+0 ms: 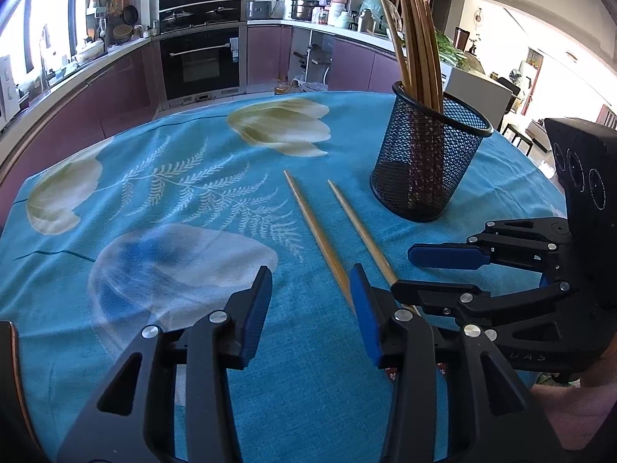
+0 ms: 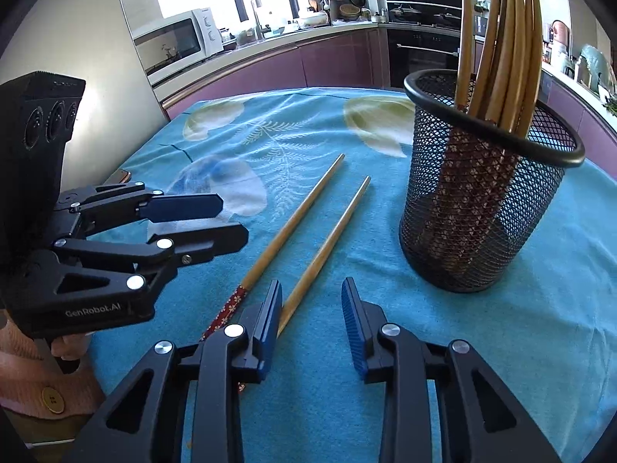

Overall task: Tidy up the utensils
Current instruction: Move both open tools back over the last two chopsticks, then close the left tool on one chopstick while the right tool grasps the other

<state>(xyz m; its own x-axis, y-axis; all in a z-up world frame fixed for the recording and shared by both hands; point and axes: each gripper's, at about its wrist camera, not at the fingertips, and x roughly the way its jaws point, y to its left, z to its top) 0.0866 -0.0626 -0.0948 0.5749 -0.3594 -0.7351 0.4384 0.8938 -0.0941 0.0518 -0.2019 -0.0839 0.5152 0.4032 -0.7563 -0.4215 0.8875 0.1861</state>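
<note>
On the tablecloth (image 1: 154, 193) two chopsticks (image 2: 293, 220) lie parallel, tips toward the holder (image 2: 486, 208), both claws narrowly open

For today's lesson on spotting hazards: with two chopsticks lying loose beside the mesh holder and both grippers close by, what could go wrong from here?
1. The loose chopsticks lie close together; the right gripper could nudge one while grasping the other.
2. The mesh holder is full of upright chopsticks; an arriving stick might catch them or tip it.
3. The left gripper works close by; the two could collide.
</note>
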